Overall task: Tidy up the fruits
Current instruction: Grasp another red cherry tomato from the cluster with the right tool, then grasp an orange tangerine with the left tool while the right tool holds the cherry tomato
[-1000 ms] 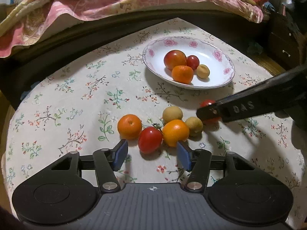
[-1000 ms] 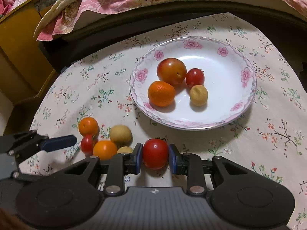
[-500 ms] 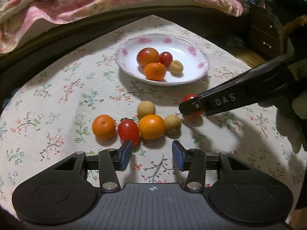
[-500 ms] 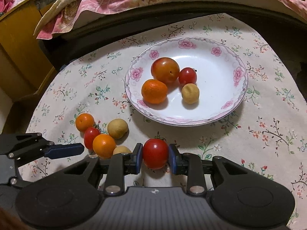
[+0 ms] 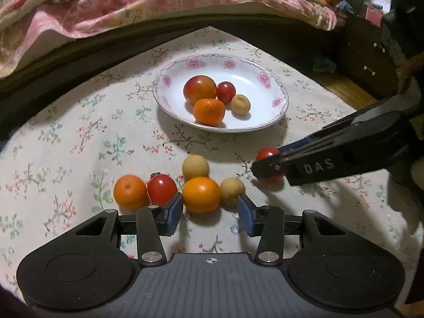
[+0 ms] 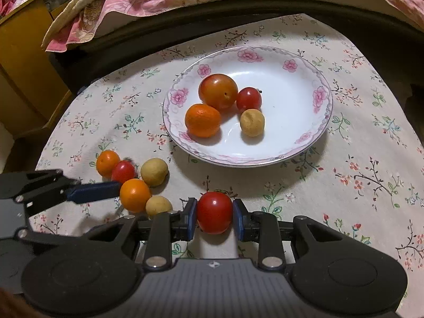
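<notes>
The left gripper (image 5: 210, 213) stands with its jaws apart and holds nothing; just ahead of its blue pads lie an orange (image 5: 201, 194) and a small tan fruit (image 5: 232, 191), with a red tomato (image 5: 162, 189) and a second orange (image 5: 130, 191) to their left. The right gripper (image 6: 214, 216) has its jaws pressed on a red cherry tomato (image 6: 214, 212). Ahead of it, on the flowered cloth (image 6: 357, 175), stands the plate (image 6: 299, 66) with four fruits.

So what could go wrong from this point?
The right tongs grip the red tomato only at its sides; it could slip out or get crushed on the way to the plate. The open left tongs, closing on the orange, could nudge the touching fruits and send them rolling.
</notes>
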